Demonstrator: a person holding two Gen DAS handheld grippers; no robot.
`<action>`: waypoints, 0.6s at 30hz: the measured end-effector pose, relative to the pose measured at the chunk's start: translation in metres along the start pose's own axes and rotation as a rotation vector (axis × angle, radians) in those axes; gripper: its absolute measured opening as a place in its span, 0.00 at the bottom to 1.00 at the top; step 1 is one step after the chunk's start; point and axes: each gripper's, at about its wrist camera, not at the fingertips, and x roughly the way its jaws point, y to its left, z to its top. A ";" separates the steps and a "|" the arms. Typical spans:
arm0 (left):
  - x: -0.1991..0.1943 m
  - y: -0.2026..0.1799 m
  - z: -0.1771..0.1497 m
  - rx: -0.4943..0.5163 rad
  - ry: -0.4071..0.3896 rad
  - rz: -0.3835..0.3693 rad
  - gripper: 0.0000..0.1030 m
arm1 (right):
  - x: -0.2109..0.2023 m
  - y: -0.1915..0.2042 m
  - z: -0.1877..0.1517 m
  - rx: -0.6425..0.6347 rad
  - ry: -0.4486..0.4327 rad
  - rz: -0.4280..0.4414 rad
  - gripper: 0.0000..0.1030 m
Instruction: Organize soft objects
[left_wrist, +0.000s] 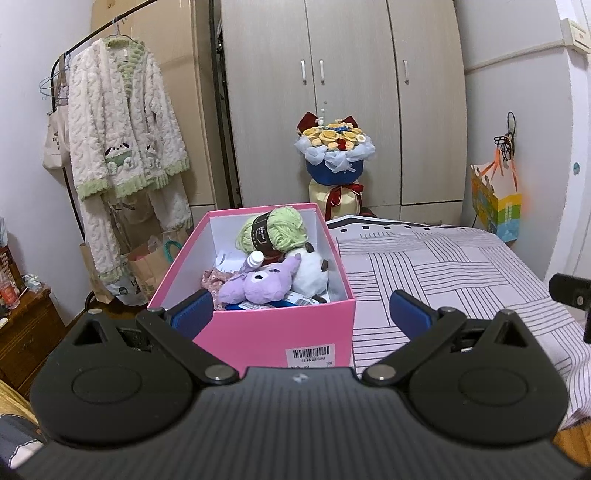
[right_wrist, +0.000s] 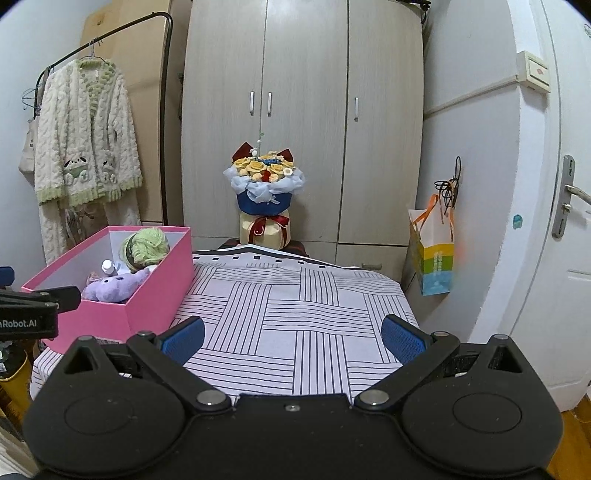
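A pink box (left_wrist: 273, 332) stands on the left side of a striped bedsheet (left_wrist: 443, 266). Inside lie a green yarn ball (left_wrist: 280, 230), a purple plush toy (left_wrist: 255, 286), a white plush (left_wrist: 312, 271), a small white-capped bottle (left_wrist: 255, 260) and a floral cloth (left_wrist: 214, 278). My left gripper (left_wrist: 301, 314) is open, its fingers straddling the box's near end, with nothing held. In the right wrist view the pink box (right_wrist: 159, 291) sits at the left, with the yarn ball (right_wrist: 146, 245) and purple plush (right_wrist: 110, 288) showing. My right gripper (right_wrist: 293, 338) hangs open over the bare bedsheet (right_wrist: 295, 314).
A wardrobe (right_wrist: 303, 110) stands behind the bed, with a flower bouquet (right_wrist: 264, 188) in front of it. A fleecy robe (left_wrist: 122, 129) hangs on a rack at the left. A paper gift bag (right_wrist: 432, 254) hangs by the white door (right_wrist: 554, 221). A wooden nightstand (left_wrist: 26, 332) is at the lower left.
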 end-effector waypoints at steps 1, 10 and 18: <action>-0.001 0.000 0.000 0.002 0.000 -0.002 1.00 | -0.002 0.001 0.000 -0.001 -0.003 0.002 1.00; -0.005 -0.002 -0.005 0.005 -0.003 -0.006 1.00 | -0.008 0.005 -0.003 -0.003 -0.012 0.004 1.00; 0.000 -0.002 -0.011 0.009 -0.020 0.039 1.00 | -0.008 0.002 -0.004 0.011 -0.012 -0.003 1.00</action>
